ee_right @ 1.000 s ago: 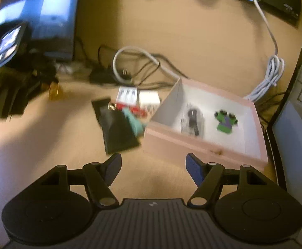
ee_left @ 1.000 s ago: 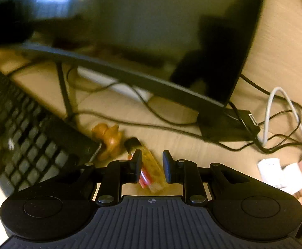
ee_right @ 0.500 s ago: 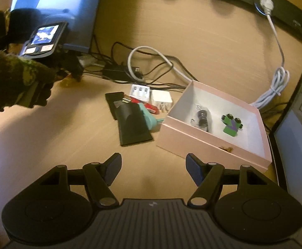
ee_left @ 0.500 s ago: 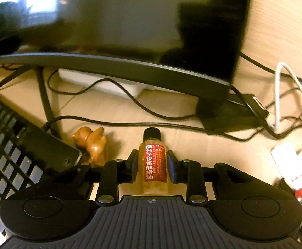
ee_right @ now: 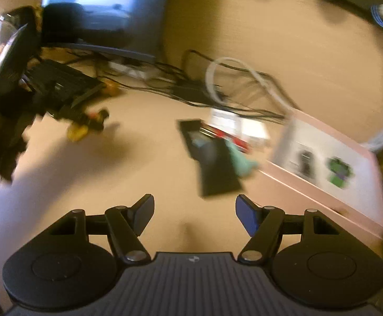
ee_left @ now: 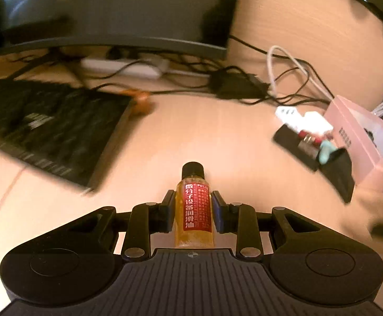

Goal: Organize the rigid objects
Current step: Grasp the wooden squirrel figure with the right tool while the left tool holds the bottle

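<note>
Between left gripper point(ee_left: 193, 212) pads, bottle point(ee_left: 194, 210) cap-forward

a bottle point(ee_left: 194, 205) sits between my left fingers point(ee_left: 168, 210), with the keyboard point(ee_left: 46, 126) ahead to their left, the monitor point(ee_left: 112, 10) behind it, and the open box point(ee_right: 323, 163) ahead to the right of my right fingers point(ee_right: 246, 216), a pouch point(ee_right: 215, 168) lying just left of the box.

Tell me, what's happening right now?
Left gripper shut on oil bottle. Right gripper open, empty. Pink box ahead; black pouch beside it.
</note>
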The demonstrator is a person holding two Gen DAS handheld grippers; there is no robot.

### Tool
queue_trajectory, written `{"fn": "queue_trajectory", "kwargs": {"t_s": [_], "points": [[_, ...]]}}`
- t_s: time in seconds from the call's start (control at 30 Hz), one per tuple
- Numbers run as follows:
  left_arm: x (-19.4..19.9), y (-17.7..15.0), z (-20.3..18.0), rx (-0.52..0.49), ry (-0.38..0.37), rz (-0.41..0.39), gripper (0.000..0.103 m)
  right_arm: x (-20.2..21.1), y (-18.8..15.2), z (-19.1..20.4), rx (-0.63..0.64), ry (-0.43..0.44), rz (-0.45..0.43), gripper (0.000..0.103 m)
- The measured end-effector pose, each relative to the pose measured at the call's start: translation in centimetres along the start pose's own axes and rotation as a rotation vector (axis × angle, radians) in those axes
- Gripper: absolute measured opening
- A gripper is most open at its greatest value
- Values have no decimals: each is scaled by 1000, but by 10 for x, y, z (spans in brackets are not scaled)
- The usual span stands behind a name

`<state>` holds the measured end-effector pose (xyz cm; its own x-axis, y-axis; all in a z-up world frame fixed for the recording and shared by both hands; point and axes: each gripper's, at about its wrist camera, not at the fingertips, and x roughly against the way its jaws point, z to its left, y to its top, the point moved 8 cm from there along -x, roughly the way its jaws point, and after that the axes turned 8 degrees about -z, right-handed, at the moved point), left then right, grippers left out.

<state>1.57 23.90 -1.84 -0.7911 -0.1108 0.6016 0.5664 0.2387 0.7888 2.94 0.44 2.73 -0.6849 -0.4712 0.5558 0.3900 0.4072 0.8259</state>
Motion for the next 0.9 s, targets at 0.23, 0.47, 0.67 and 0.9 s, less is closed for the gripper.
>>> {"fn": "queue_trajectory", "kwargs": {"t_s": [0.23, 0.47, 0.67, 0.9], "points": [[34, -24, 68, 105, 48, 46, 32, -90, 63, 69, -30, 229, -6, 57], [41, -30, 81, 77, 21, 20, 32, -183, 127, 117, -156, 223, -22, 54], [42, -32, 77, 6, -1, 26, 32, -231, 162, 144, -189, 213, -90, 54], [43, -33, 79, -8, -41, 28, 32, -280, 166, 148, -336, 160, -54, 28]]}}
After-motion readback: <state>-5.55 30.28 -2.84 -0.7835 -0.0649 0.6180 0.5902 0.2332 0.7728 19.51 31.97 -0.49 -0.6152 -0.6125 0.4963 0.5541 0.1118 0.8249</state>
